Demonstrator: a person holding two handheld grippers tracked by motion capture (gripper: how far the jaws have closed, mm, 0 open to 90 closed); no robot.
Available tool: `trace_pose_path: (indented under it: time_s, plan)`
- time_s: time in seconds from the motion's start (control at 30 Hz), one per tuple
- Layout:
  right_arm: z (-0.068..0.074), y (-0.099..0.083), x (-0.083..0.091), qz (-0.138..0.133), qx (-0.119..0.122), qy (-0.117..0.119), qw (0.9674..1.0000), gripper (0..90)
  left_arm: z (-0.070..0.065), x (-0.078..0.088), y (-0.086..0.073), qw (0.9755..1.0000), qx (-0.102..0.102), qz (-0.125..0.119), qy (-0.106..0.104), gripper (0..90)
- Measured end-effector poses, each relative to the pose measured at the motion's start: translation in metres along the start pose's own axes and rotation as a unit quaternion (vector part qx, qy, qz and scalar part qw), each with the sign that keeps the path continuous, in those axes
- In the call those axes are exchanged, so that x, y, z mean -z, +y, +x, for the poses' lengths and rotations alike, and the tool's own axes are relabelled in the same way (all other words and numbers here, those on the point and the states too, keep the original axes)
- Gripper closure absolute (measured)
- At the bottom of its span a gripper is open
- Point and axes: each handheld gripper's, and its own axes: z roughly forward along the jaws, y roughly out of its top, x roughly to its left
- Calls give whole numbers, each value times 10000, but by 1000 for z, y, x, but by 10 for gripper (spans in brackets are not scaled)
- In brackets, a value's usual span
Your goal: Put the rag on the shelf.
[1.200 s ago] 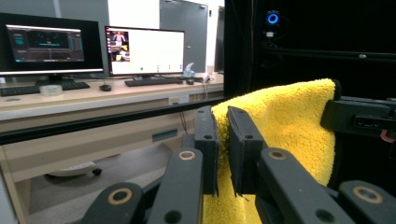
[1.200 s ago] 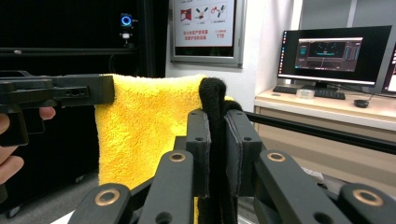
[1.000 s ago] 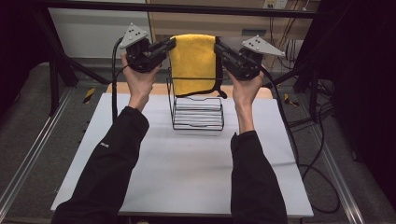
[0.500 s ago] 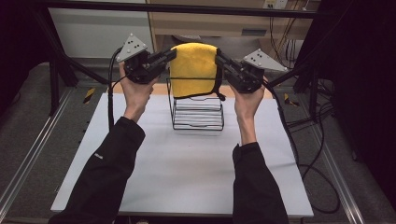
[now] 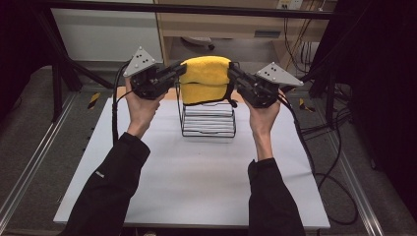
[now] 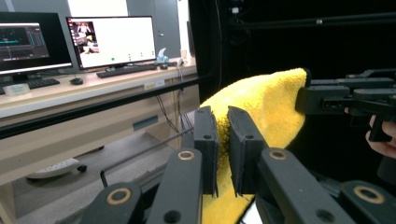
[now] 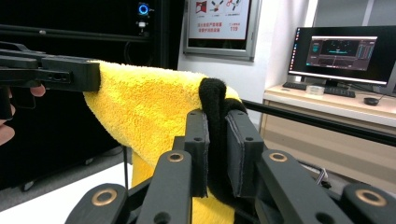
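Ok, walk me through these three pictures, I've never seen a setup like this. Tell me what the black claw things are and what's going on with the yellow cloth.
A person holds a hand tool with two black jaws in each hand. One picture looks down from above; the other two come from cameras riding on each tool. On the white table stands a wire rack. The left gripper and right gripper each pinch one end of a yellow towel, stretched between them above the rack. The right one grips its black edging.

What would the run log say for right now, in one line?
left gripper: shut on yellow towel | right gripper: shut on yellow towel | towel: over wire rack
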Motion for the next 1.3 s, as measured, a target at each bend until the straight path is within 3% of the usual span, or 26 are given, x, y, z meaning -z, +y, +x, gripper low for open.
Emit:
trace_pose_path:
  time_s: [0.13, 0.37, 0.77, 1.07, 1.3]
  plan:
    - [3, -6, 4, 74, -5, 49, 10000, 796, -5, 4, -5, 9999, -4, 158, -17, 819]
    - [7, -12, 12, 246, 35, 132, 9996, 795, -11, 9, -11, 9990, 187, 412, -38, 815]
    - [11, -21, 17, 644, 147, 264, 9975, 790, -13, 11, -29, 9945, 501, 909, -154, 790]
    - [12, -32, 20, 967, 170, 397, 9944, 758, -15, 8, -44, 9922, 518, 1119, -193, 794]
    - [14, -35, 25, 1226, 15, 457, 9914, 651, -17, 7, -52, 9920, 428, 1181, -133, 799]
